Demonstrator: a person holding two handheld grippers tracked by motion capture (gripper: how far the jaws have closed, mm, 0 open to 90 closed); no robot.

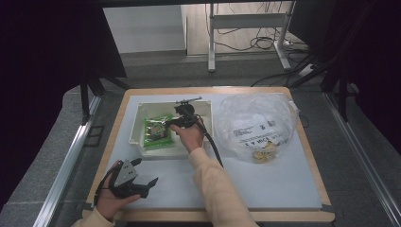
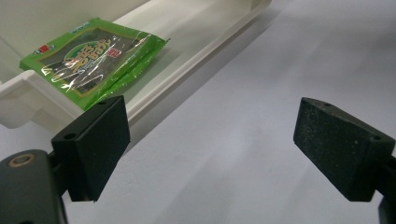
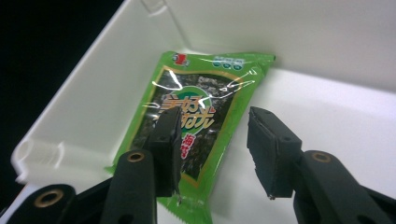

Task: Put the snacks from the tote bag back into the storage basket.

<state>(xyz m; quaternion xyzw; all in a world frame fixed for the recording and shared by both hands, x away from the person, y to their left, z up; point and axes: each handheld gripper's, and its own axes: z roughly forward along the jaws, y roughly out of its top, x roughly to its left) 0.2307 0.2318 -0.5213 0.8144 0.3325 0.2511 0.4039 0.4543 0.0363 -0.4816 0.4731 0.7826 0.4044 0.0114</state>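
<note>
A green seaweed snack packet lies flat in the left part of a white tray. My right gripper hovers just over the packet, open, its pads on either side of the packet's near end without pressing it. In the right gripper view the packet lies below the gripper, against the tray wall. My left gripper rests near the front left of the table, open and holding nothing. In the left gripper view, past the wide-apart gripper, the packet lies in the tray.
A large clear plastic bag with a few yellowish packets inside sits right of the tray. A white mat covers the wooden table. Desk legs and cables stand on the floor beyond.
</note>
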